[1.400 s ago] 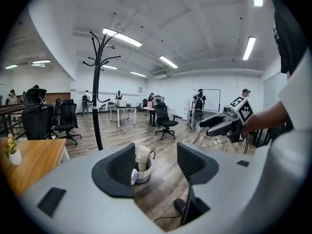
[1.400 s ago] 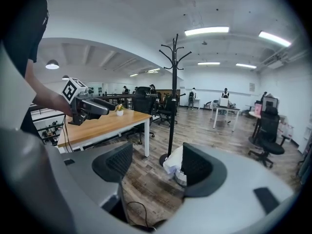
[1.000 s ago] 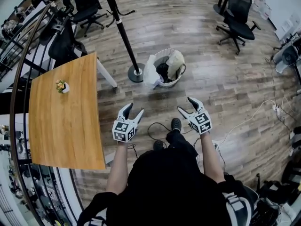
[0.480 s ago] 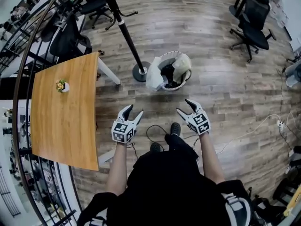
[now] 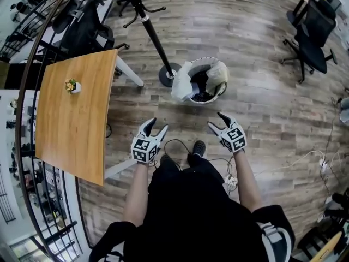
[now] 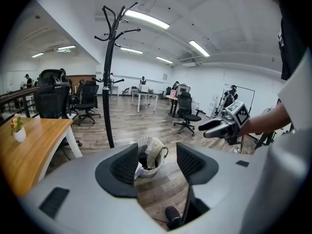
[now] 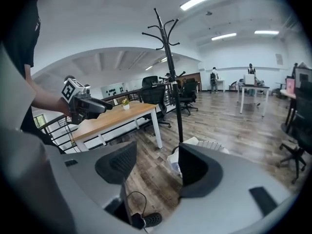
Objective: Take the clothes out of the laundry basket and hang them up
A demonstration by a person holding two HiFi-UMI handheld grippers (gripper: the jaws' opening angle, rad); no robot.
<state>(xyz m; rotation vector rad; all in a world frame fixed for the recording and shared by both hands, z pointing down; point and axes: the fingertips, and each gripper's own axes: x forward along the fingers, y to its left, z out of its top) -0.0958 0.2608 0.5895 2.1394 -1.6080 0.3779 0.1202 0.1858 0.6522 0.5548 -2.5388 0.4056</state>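
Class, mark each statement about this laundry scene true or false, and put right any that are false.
1. The laundry basket stands on the floor near the base of the coat stand. True.
2. The left gripper holds a garment. False: its fingers are apart and grip nothing.
3. A small potted plant stands on the wooden table. True.
4. The basket is empty. False: clothes lie in it.
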